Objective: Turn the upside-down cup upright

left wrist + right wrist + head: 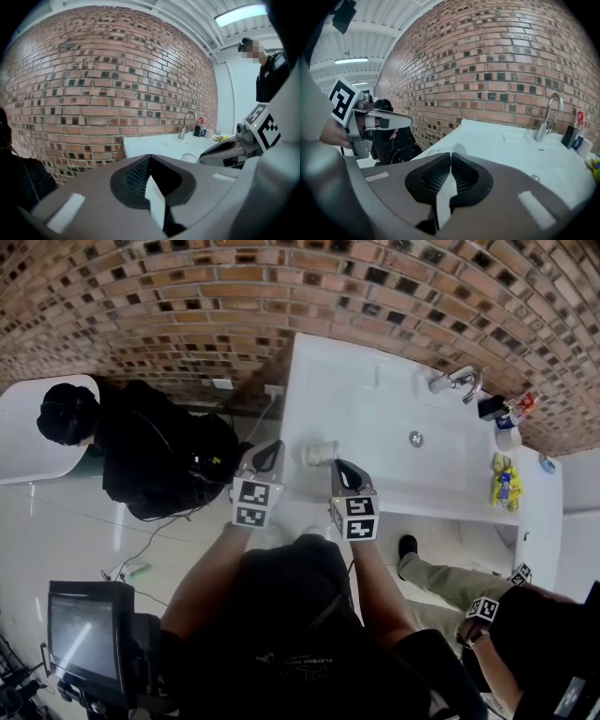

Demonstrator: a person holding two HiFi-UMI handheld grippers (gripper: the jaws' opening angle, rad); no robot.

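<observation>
At the near left corner of the white counter [375, 399], the cup [319, 453] sits close to the edge, with your two grippers drawn in on either side of it. Left gripper [274, 448]: tip just left of the cup, not touching it as far as the head view shows. In the left gripper view its jaws are pressed together with nothing between them, and the cup [190, 157] shows as a pale curve off to the right, past the tip. Right gripper [341, 467]: tip just right of the cup and a little nearer to you. In the right gripper view its jaws are also together and empty, and the cup [457, 148] peeks over them directly ahead. Cup orientation: too small and too pale against the counter to read for certain. It may be tipped or inverted; neither view shows an open mouth facing up. Judgement on progress: approach made, nothing gripped, the turn itself not begun. What is left for you is to part one pair of jaws, take the cup wall, lift, rotate it mouth-up and set it down on the counter. Note the cup stands close to the counter edge, so a nudge from a shut tip could push it off. Faucet [457, 381] and basin lie far right, well apart from the work.
</observation>
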